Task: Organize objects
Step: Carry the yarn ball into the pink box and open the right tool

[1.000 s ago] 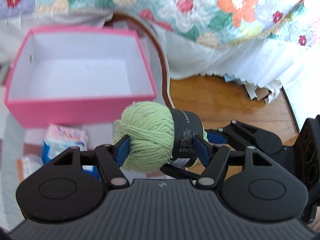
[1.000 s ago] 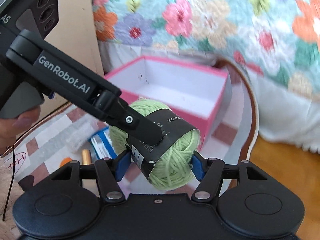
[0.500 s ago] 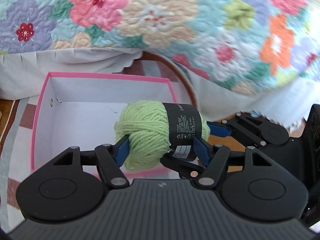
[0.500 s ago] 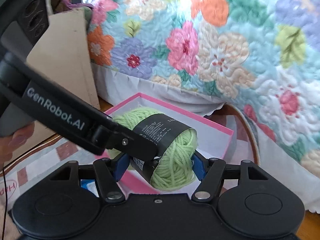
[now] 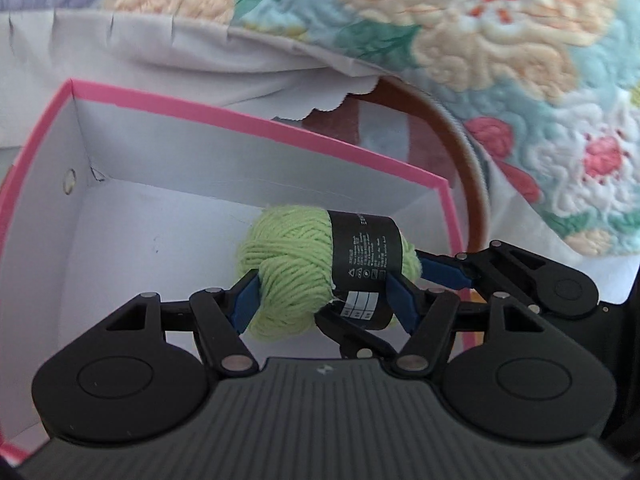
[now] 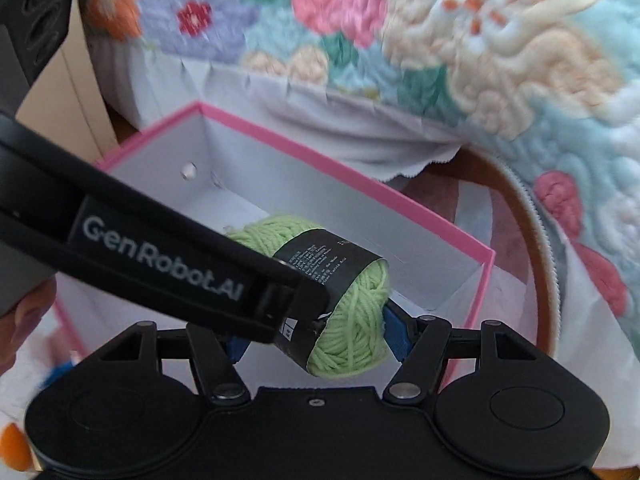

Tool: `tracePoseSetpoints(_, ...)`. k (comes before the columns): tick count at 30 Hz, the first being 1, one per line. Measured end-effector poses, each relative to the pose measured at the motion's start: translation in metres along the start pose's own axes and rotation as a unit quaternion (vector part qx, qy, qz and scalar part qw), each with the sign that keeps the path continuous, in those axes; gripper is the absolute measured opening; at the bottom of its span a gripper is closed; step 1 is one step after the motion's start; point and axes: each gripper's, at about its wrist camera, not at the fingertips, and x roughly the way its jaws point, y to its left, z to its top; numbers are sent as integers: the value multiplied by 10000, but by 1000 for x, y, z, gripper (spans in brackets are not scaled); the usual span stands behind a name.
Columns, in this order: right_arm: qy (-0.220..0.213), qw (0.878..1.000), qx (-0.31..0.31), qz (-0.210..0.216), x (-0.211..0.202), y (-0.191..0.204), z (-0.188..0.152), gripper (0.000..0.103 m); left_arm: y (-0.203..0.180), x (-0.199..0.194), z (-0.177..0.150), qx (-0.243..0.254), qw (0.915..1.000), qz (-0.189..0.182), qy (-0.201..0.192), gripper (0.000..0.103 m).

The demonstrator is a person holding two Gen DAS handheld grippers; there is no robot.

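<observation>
A light green yarn ball [image 5: 292,276] with a black paper label is held by both grippers at once. My left gripper [image 5: 320,300] is shut on it across its sides. My right gripper [image 6: 316,340] is shut on the same yarn ball [image 6: 352,332] from the right end; its fingers also show in the left wrist view [image 5: 444,272]. The yarn hangs over the inside of an open pink box with a white interior [image 5: 168,208], near its right wall. The box also shows in the right wrist view [image 6: 360,188]. The left gripper's arm [image 6: 160,256] crosses the right wrist view.
A floral quilt [image 5: 500,40] with a white skirt hangs close behind the box. A brown-edged round rug [image 5: 472,184] lies right of the box. A hand [image 6: 24,312] holds the left gripper. Blurred small items [image 6: 12,448] lie at the lower left.
Both grippers have carried the yarn ball forward and down, from in front of the pink box to over its inside. The box and quilt now look much closer.
</observation>
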Motion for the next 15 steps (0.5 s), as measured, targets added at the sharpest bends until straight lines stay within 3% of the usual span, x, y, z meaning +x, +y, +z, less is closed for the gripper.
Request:
tracePoseSetpoints(6, 380, 9979, -336, -391, 19, 2, 6, 71, 5, 23, 1, -182, 9998, 49, 117, 61)
tracePoseSetpoints(10, 306, 9982, -412, -312, 10, -2, 1, 76, 1, 28, -2, -291, 9992, 10, 269, 30)
tracePoseSetpoints(12, 191, 9985, -431, -271, 2, -3, -5, 74, -3, 31, -3, -300, 9993, -9, 245, 26)
tracePoseSetpoints(13, 121, 9985, -449, -275, 0, -3, -8, 72, -7, 33, -3, -247, 9995, 24, 198, 25)
tracePoseSetpoints(15, 120, 9986, -464, -238, 0, -4, -13, 54, -13, 37, -2, -176, 9998, 96, 92, 25)
